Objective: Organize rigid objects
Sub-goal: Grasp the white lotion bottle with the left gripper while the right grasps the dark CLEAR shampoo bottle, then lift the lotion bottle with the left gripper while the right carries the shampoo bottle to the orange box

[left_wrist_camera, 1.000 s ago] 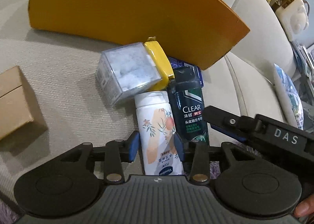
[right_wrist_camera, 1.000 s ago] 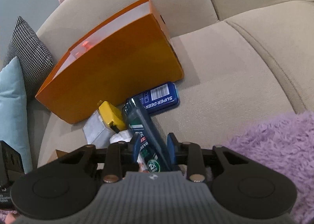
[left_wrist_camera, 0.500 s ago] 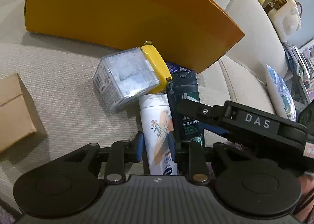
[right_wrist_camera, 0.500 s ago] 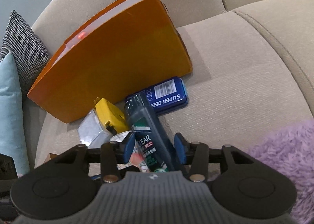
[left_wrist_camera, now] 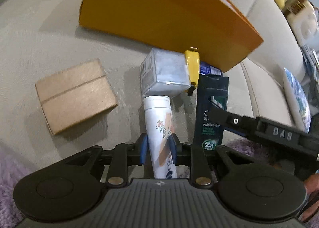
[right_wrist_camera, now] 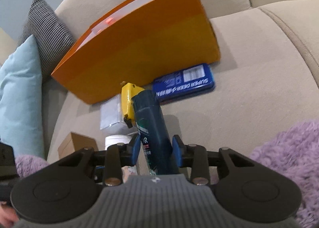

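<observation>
While both cameras are looking down onto a beige sofa seat [left_wrist_camera: 49, 34], the left gripper [left_wrist_camera: 158, 149] is clamping a white tube [left_wrist_camera: 159, 126] with a flower print between its blue pads, its jaws having just been closing around the tube's lower part. At the tube's far end, its flat white cap is lying against a clear plastic box [left_wrist_camera: 163, 73], and a yellow tape measure [left_wrist_camera: 192, 64] is sitting just beside that box on its right. To the right of the tube, a dark green shampoo bottle [right_wrist_camera: 152, 126] is lying lengthwise between the blue pads of the right gripper [right_wrist_camera: 156, 150], whose jaws have just been closing on it; in the right wrist view the pads are pressing on the bottle's sides. Beyond the bottle's far end, a flat blue tin [right_wrist_camera: 184, 85] is resting on the seat, partly tucked under a large orange box [right_wrist_camera: 139, 48] that is leaning toward the sofa's backrest. Left of the tube, well apart from it, a brown cardboard box [left_wrist_camera: 74, 95] is lying flat on the cushion. At the near edge a fluffy purple blanket [right_wrist_camera: 287, 152] is covering the seat, and a pale blue cushion [right_wrist_camera: 20, 92] is standing at the left end of the sofa beside a checked cushion [right_wrist_camera: 45, 34].
</observation>
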The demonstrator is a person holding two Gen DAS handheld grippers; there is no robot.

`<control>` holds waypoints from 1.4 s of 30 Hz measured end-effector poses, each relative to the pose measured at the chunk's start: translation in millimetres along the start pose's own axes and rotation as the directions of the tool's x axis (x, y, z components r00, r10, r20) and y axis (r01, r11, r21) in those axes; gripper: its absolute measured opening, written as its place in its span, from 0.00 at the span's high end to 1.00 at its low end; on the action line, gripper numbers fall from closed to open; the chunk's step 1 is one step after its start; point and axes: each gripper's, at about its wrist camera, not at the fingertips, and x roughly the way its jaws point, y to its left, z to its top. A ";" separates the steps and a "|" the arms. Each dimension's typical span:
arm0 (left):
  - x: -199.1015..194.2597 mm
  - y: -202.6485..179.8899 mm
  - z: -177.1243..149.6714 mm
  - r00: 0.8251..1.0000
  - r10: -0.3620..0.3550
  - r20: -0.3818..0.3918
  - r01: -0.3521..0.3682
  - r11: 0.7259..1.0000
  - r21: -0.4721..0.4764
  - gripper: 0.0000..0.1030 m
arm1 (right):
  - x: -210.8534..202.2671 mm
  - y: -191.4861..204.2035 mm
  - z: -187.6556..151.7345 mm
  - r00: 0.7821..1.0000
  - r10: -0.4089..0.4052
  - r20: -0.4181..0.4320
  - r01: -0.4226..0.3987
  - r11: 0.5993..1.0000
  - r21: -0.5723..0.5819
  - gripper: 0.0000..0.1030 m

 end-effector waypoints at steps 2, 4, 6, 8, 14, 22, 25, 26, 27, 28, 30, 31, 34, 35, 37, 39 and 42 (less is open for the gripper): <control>3.1 -0.1 0.6 1.000 -0.009 0.004 0.009 1.000 -0.006 0.72 | 1.3 -0.7 0.5 1.000 -0.006 -0.002 0.006 1.000 0.004 0.65; 9.0 -2.5 0.8 1.000 -0.007 0.003 0.007 1.000 0.007 0.67 | 6.8 -0.3 2.6 1.000 -0.027 -0.013 0.027 1.000 0.003 0.65; 14.2 -6.0 3.3 1.000 -0.012 0.000 0.012 1.000 0.005 0.61 | 12.3 0.3 4.5 0.999 -0.044 -0.026 0.044 0.999 -0.002 0.64; 19.5 -10.1 5.4 1.000 -0.010 -0.005 0.010 1.000 0.007 0.58 | 16.3 1.4 3.6 0.998 -0.048 -0.038 0.048 0.999 -0.006 0.63; 28.8 -24.5 5.2 0.999 0.032 0.002 -0.032 0.996 0.083 0.57 | 24.2 -1.0 4.7 0.999 -0.031 -0.043 0.032 0.999 0.030 0.62; 23.7 -13.6 2.4 1.000 -0.030 0.007 0.030 0.999 0.031 0.65 | 28.3 -9.5 8.2 0.999 0.004 -0.032 -0.002 0.997 0.080 0.57; 21.7 -14.0 2.3 0.999 -0.036 0.012 0.035 0.999 0.030 0.66 | 28.3 -9.4 8.0 1.000 -0.008 -0.028 0.010 0.997 0.071 0.62; 21.9 -16.2 1.9 0.999 -0.032 0.016 0.032 0.999 0.039 0.66 | 27.9 -9.9 7.5 1.000 -0.010 -0.027 0.012 0.998 0.066 0.63; 20.9 -18.0 0.9 0.999 -0.031 0.023 0.029 0.998 0.048 0.67 | 26.1 -9.9 7.0 1.000 -0.011 -0.023 0.012 0.998 0.061 0.64; 20.5 -19.7 -0.1 0.999 -0.029 0.028 0.028 0.998 0.056 0.68 | 27.0 -7.0 6.3 1.000 -0.010 -0.018 0.011 0.998 0.056 0.64; 16.5 -19.4 -2.0 0.999 -0.026 0.031 0.024 0.998 0.064 0.72 | 24.4 -5.5 3.6 1.000 -0.008 -0.010 0.009 0.999 0.048 0.64; 14.1 -18.7 -2.8 0.999 -0.027 0.033 0.025 0.998 0.061 0.74 | 22.6 -5.2 2.6 1.000 -0.009 -0.007 0.009 0.999 0.045 0.65; 7.3 -16.4 -5.1 0.999 -0.028 0.046 0.025 0.998 0.055 0.74 | 16.9 -2.0 0.5 1.000 -0.006 0.012 0.006 1.000 0.028 0.65; 5.2 -16.4 -5.9 0.998 -0.025 0.051 0.023 0.998 0.055 0.75 | 13.8 -0.9 -0.8 1.000 -0.005 0.019 0.004 1.000 0.020 0.65; 3.6 -15.7 -5.7 0.998 -0.024 0.056 0.021 0.999 0.047 0.75 | 8.1 0.6 -3.1 1.000 -0.004 0.030 0.004 1.000 0.010 0.65; -1.5 -13.1 -6.3 0.997 -0.029 0.065 0.026 0.999 0.043 0.75 | 6.6 1.8 -2.7 0.999 -0.006 0.038 0.006 1.000 0.005 0.65; -13.0 -9.2 -8.3 0.995 -0.047 0.086 0.044 0.998 0.041 0.75 | 1.4 4.7 -4.8 0.999 -0.007 0.051 0.008 1.000 -0.013 0.65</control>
